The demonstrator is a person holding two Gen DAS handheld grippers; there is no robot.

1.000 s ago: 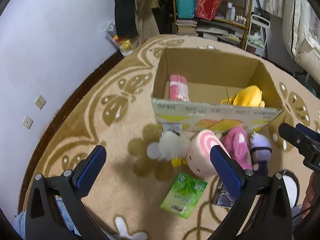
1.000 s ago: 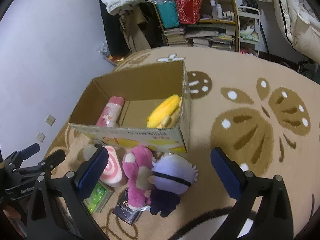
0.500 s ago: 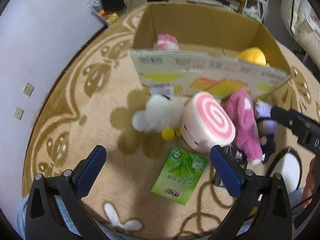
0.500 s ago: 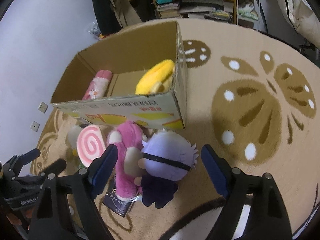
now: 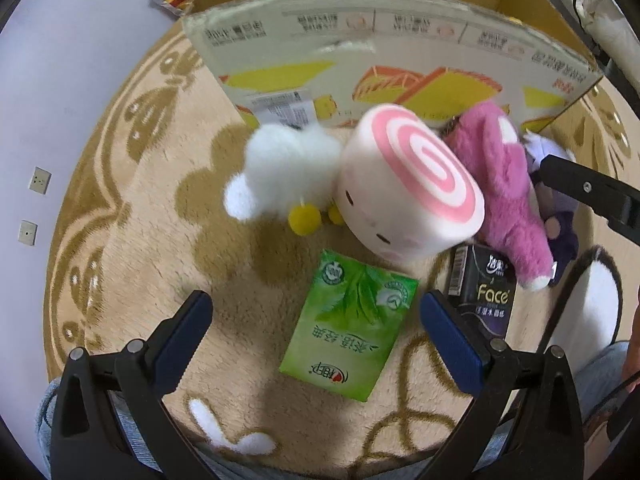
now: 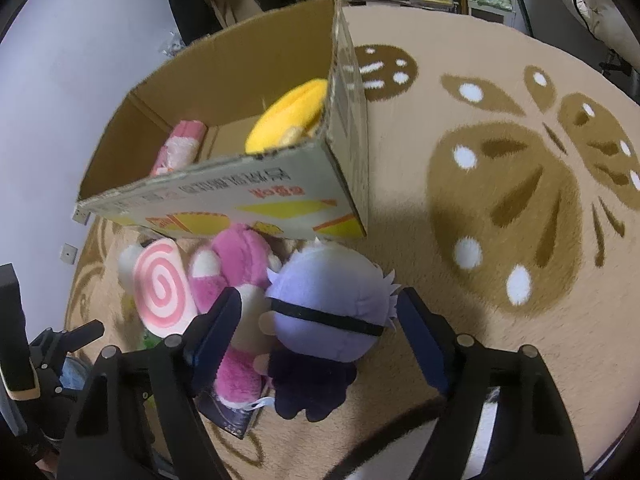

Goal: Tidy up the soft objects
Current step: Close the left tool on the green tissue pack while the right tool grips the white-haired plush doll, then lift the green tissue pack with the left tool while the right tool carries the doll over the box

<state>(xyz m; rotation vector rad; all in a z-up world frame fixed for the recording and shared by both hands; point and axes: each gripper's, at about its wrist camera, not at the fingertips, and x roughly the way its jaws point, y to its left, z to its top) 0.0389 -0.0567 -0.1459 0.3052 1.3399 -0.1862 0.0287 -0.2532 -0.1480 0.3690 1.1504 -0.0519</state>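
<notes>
Both grippers hang spread wide, the right gripper (image 6: 320, 332) straddling the purple doll's (image 6: 328, 312) head beside the cardboard box (image 6: 256, 196); best to center, then squeeze gently.

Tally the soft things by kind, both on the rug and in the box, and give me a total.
Plush toys on the rug: 4 (white fluffy toy, pink swirl roll, pink bear, purple-haired doll)
Plush items in the cardboard box: 2 (yellow plush, pink roll)
Tissue packs: 2 (green pack, black pack)
Total: 8
</notes>
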